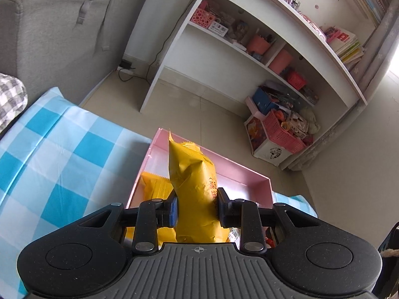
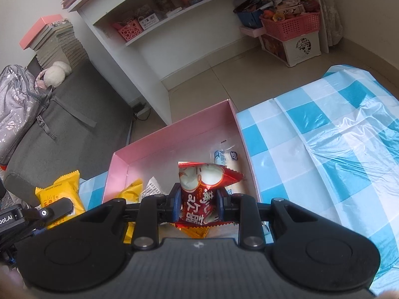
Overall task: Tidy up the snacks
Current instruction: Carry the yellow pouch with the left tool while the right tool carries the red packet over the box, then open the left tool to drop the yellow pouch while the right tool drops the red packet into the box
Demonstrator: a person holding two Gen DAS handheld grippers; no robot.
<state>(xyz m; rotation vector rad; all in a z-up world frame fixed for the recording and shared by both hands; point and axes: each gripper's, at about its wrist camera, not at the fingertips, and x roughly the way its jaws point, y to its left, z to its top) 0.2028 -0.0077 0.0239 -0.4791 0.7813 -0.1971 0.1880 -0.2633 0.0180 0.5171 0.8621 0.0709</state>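
**Both packets held over the pink box: drop and slip risks**

Pink box (image 2: 174,134) sits on the checked cloth (image 2: 311,149). Left gripper (image 1: 197,206) is clamped on a yellow snack bag (image 1: 192,179) above the box's left side; a loose pinch could let it tip outside. Right gripper (image 2: 198,203) is clamped on a red snack packet (image 2: 199,194) over the box interior; its slick foil may slide.

Both wrist views, angled down, share pink box (image 1: 258,186).
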